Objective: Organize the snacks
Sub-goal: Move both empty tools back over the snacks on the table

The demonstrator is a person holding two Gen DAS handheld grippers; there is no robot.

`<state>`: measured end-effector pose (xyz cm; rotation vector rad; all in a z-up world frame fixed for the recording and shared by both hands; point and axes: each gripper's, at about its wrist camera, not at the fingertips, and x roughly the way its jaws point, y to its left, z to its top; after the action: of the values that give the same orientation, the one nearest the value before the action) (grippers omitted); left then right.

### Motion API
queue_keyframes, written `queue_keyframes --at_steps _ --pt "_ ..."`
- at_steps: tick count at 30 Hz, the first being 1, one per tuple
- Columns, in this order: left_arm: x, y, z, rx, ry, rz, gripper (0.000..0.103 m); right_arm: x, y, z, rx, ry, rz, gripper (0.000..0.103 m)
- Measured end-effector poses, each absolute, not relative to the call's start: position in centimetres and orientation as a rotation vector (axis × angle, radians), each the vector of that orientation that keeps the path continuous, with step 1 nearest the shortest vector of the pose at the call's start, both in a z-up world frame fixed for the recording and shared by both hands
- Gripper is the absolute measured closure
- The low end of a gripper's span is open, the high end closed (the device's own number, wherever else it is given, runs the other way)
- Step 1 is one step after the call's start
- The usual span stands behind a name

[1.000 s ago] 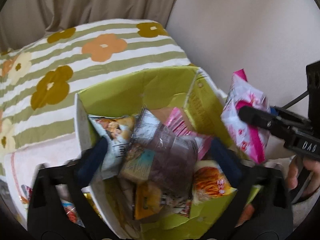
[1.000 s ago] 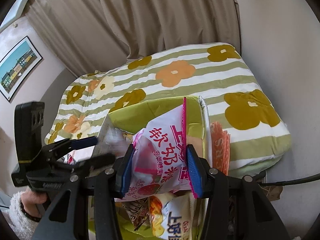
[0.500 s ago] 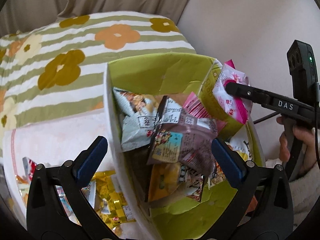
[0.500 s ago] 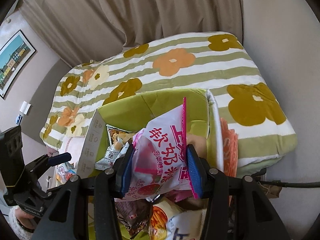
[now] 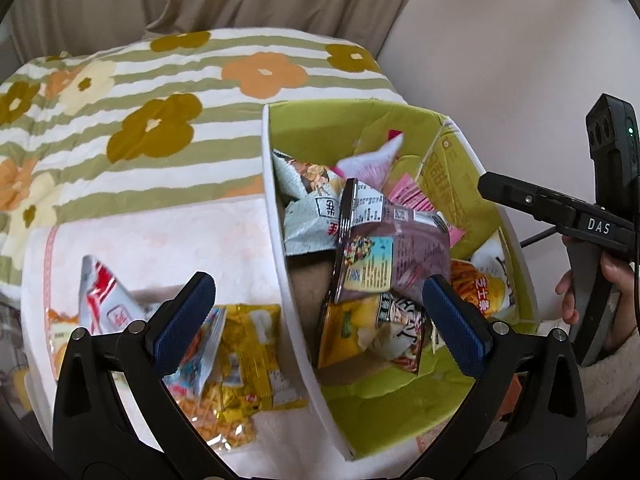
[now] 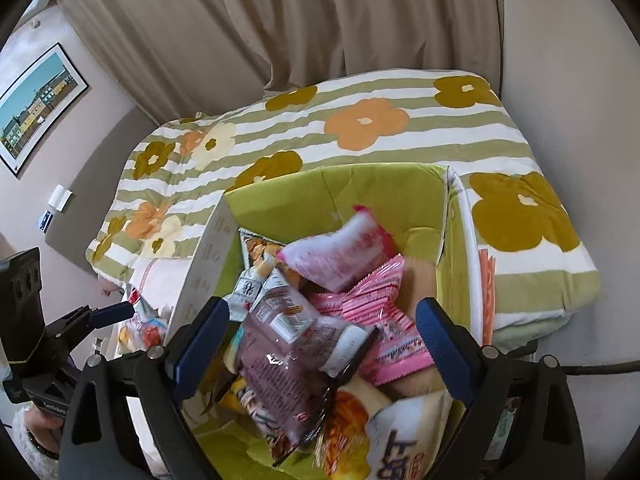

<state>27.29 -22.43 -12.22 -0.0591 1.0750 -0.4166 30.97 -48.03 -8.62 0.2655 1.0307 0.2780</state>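
Note:
A green-lined cardboard box (image 5: 276,240) (image 6: 328,188) holds several snack packets. A pink and white packet (image 6: 340,254) (image 5: 370,160) lies blurred on top of the pile at the far end. A purple packet (image 5: 394,254) (image 6: 280,356) lies in the middle. My right gripper (image 6: 320,344) is open and empty above the box; it shows at the right of the left wrist view (image 5: 516,198). My left gripper (image 5: 320,316) is open and empty, straddling the box's left wall. Loose packets, a yellow one (image 5: 248,344) and a white and red one (image 5: 108,304), lie left of the box.
The box stands on a pale pink towel (image 5: 160,248) on a bed with a striped floral quilt (image 5: 152,128) (image 6: 360,128). A beige curtain (image 6: 320,20) hangs behind. A plain wall (image 5: 520,40) is at the right, close to the box.
My right gripper has opened and the pink and white packet has dropped into the box. My left gripper has shifted left, bringing the loose packets beside the box into view.

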Motion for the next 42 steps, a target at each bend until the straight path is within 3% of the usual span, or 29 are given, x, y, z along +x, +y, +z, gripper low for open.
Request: queue_keyframes --at_steps 9,20,23,27,42 --pt "22.9 -19.9 -9.0 -0.072 0.994 -0.345 0.001 28.2 -47.2 -4.9 0.201 0.936 0.313 0.01" --pt "17.3 -11.4 -7.3 -0.13 0.96 -0.176 0.001 25.8 -42.6 -3.6 0.15 0.869 0.385 0.009" --pt "16.3 -8.4 -7.2 -0.148 0.947 -0.154 0.001 25.1 -40.4 -3.3 0.134 0.848 0.412 0.002" --pt "15.8 -4.8 -7.4 -0.149 0.942 -0.154 0.001 24.3 -36.6 -2.8 0.111 0.814 0.446 0.0" --pt "18.9 6.4 -11.6 -0.011 1.057 -0.336 0.001 24.1 -21.4 -7.0 -0.061 0.958 0.485 0.0"
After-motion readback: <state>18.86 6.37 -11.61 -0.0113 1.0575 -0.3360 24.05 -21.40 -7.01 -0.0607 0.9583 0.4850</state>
